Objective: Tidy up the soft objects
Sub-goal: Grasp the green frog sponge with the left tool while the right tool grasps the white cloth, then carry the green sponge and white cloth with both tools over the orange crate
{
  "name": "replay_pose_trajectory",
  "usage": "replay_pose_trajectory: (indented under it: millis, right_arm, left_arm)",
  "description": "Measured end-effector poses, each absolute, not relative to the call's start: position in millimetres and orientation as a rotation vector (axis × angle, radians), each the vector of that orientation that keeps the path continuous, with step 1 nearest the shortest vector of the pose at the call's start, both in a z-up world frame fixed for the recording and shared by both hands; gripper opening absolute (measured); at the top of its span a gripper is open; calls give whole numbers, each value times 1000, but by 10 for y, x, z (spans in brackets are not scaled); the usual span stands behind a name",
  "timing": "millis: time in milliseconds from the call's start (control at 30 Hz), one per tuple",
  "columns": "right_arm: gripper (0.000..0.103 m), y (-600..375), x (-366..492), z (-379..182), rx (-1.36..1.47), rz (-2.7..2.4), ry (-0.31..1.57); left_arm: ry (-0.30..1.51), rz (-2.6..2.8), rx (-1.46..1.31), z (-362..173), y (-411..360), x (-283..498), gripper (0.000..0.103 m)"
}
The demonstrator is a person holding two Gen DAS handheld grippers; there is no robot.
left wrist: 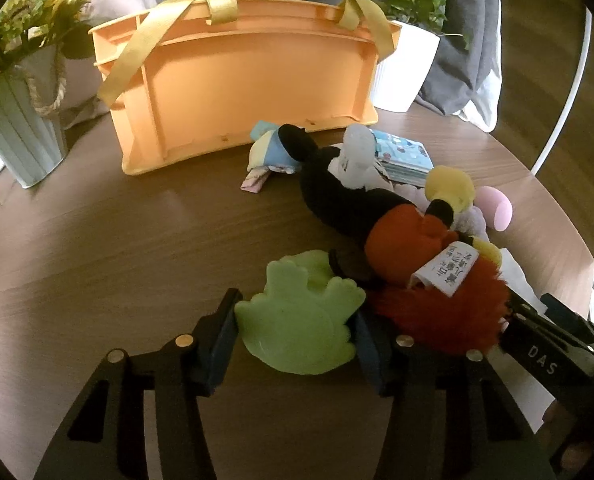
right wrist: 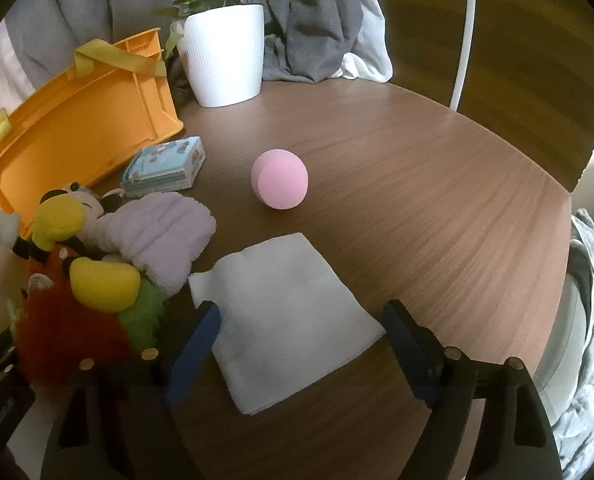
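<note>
In the left wrist view my left gripper is shut on a flat green frog-shaped soft toy that lies on the brown table; both pads touch its sides. Just right of it lie a red fluffy toy and a black and red plush mouse. The right wrist view shows my right gripper open around a folded white cloth lying flat on the table. A pink ball rests beyond the cloth. The orange basket with yellow straps stands at the back.
A lilac fluffy cloth and a tissue pack lie near the basket. A small pastel cloth sits in front of it. A white plant pot and a sunflower vase flank the basket. The table edge curves at the right.
</note>
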State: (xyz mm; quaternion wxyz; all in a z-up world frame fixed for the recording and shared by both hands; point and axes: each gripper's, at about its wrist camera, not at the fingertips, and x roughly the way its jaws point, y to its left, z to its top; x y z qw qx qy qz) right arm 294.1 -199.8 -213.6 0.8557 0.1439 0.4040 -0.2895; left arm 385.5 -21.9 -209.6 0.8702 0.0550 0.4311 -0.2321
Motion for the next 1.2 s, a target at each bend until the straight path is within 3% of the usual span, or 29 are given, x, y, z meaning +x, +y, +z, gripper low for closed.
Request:
replay_pose_trajectory:
  millis: [133,233,400,467,1200]
  right_arm:
    - [74,-2016,2939,-2135,301,-598,849]
    - [60,-1996,2934,-2129,282,-581,844]
    - [26,-1981,2948,-2108,273,-528,844]
    - [18,-1974,2962,-2100,275,-507,847]
    - [15,-1855,2875,-1555,261,-370,767]
  left_arm:
    - [901,-466,118,-2087,-219,3814,53]
    - [902,-451,120,-2077,-216,3786,53]
    - [902,-429,120,-2063,-184,3729,53]
    - [896,-422,120,-2045,-179,3697,53]
    - [773,-396,75,-1386,-126,3542,53]
